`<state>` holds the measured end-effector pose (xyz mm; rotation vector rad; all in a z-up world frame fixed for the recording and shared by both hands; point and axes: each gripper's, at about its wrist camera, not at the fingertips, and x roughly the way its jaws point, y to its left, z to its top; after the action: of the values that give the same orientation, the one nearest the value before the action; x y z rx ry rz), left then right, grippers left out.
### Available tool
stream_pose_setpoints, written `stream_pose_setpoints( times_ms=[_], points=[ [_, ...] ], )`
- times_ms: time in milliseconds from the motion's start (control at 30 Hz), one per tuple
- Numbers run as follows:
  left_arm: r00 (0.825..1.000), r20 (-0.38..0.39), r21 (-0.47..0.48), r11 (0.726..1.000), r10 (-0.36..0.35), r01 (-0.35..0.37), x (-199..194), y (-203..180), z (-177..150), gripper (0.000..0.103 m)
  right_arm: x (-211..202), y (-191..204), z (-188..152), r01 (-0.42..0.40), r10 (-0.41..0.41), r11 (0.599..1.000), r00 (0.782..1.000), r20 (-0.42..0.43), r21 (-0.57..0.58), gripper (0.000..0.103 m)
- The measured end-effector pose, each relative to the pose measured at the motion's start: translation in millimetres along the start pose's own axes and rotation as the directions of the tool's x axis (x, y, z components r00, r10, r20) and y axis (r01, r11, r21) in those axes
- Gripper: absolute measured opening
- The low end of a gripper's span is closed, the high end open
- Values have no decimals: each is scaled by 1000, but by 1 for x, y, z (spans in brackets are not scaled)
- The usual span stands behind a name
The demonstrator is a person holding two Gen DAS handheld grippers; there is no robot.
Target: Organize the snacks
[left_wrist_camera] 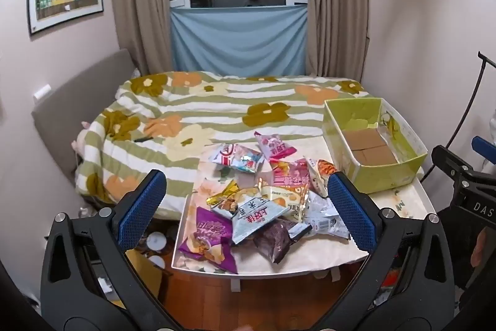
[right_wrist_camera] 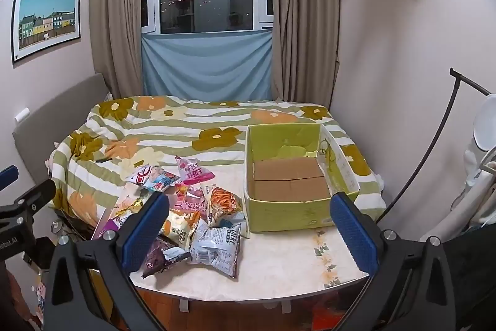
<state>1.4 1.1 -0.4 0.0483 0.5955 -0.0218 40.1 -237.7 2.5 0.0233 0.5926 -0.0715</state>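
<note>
Surveying the scene from both wrist cameras, we find the task at its outset: nothing has yet been sorted. The left gripper point(left_wrist_camera: 246, 197) hangs above the near edge of the table point(left_wrist_camera: 400, 200) with its blue pads spread wide and nothing between them; the right gripper point(right_wrist_camera: 249, 222) is likewise released and unloaded, its pads framing the near wall of the box. Directly ahead of the left gripper, and partly between its fingers in that view, lies the pile of snack packets point(left_wrist_camera: 263, 200), a loose heap of overlapping bags. We can pick out a purple bag point(left_wrist_camera: 207, 238) at the near-left of the heap, a dark brown bag point(left_wrist_camera: 276, 241) beside it, a white-and-blue packet point(left_wrist_camera: 257, 214) lying on top, and a pink packet point(left_wrist_camera: 274, 146) at the far edge. Seen from the right gripper, the same heap sits ahead and to its left, with a silver-grey packet point(right_wrist_camera: 217, 247) nearest. Ahead of the right gripper, slightly to its right, stands the green cardboard box point(right_wrist_camera: 288, 214); its brown floor shows bare, so we judge that no packet has gone in. Box and heap are near one another but not touching, as far as we can tell. The whole transfer therefore remains: we judge that every packet must still be lifted and placed, presumably into the box. Beyond the table lies a bed with a flowered blanket point(right_wrist_camera: 173, 129).
</note>
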Motion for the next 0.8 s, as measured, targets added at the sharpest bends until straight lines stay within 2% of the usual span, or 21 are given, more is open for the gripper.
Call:
stream_pose_setpoints(
  times_ms=[67, 267, 367, 600, 800],
  points=[
    [1000, -20, -13, 1000, -16, 15, 5, 5, 2, 103, 0, 0, 0, -3, 3, 1000, 1000, -3, -2, 103],
    [999, 31, 35, 999, 23, -24, 5, -14, 2, 103, 1, 0, 3, 3, -3, 1000, 1000, 0, -4, 103],
    [998, 50, 17, 1000, 26, -26, 4, -7, 1, 103, 1, -1, 2, 5, -5, 1000, 1000, 1, -6, 103],
    [999, 39, -6, 1000, 3, -3, 9, -4, 0, 103, 1, 2, 5, 4, -4, 1000, 1000, -1, -5, 103],
    [999, 37, -3, 1000, 20, -20, 11, -5, 2, 103, 3, -1, 6, 4, -4, 1000, 1000, -1, -4, 103]
  ],
)
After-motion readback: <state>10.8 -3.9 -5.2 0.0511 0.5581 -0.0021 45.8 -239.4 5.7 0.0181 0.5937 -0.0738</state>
